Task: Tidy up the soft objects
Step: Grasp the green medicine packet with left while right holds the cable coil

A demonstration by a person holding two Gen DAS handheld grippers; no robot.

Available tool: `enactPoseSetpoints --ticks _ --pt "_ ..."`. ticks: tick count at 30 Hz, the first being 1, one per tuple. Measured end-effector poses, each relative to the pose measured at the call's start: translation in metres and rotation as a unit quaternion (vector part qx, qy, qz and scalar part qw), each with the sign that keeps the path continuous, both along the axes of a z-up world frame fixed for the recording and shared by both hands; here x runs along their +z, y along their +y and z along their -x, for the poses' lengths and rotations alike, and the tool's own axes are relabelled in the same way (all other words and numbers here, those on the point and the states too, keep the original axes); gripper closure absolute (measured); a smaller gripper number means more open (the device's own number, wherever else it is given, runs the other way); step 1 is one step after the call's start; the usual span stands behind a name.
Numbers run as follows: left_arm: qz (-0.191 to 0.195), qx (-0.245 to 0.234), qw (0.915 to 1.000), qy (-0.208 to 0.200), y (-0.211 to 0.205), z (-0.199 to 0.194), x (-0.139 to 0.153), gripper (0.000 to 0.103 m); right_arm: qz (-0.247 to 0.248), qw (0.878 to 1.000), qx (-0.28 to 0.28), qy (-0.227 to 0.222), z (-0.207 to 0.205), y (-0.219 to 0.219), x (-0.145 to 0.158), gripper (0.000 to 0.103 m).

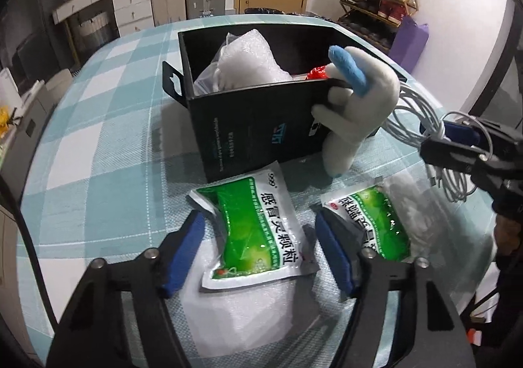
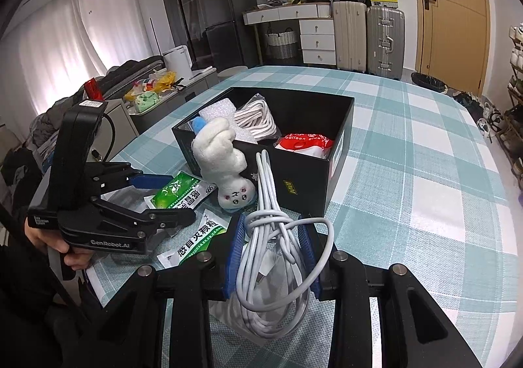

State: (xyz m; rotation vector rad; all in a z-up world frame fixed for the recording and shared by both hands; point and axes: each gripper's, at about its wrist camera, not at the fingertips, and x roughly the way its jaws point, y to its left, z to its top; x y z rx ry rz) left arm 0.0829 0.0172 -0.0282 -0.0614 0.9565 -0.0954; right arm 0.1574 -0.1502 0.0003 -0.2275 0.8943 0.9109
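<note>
The black box (image 1: 261, 126) stands open on the checked tablecloth (image 1: 98, 139), with a white plush doll (image 1: 356, 113) hanging head-down over its near corner. In front of the box, the left gripper (image 1: 258, 250) straddles a green sachet (image 1: 258, 230) with its jaws apart and the pads clear of it; a second green sachet (image 1: 369, 221) lies just beside. Also in front of the box, the right gripper (image 2: 273, 253) is clamped narrowly on a coiled white cable (image 2: 271, 257).

Plush toy (image 1: 356, 106) leans vs box (image 1: 255, 126), 2 sachets (image 1: 258, 230) in front.

Two close downward wrist views, shared black box (image 1: 258, 126)
</note>
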Motion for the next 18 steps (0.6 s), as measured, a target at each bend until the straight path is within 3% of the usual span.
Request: enactPoseSetpoints --ticks 6,8,11,18 --pt "-0.026 0.002 0.9996 -0.008 -0.006 0.0002 -0.0018 0.035 0.0 1.0 0.0 0.0 -0.0002 0.0003 0.0005 0.07" --pt "-0.039 0.004 0.9991 -0.014 -0.0073 0.0005 -0.0016 0.053 0.0 1.0 0.0 0.0 -0.0007 -0.0003 0.0006 0.07" --pt "-0.021 0.004 0.9996 -0.016 -0.0031 0.0011 0.0012 0.067 0.0 1.0 0.0 -0.001 -0.0002 0.0001 0.0007 0.07" --pt "-0.015 -0.003 0.9996 -0.023 -0.0039 0.0062 0.005 0.073 -0.002 1.0 0.0 -0.009 0.0017 -0.0002 0.0049 0.07"
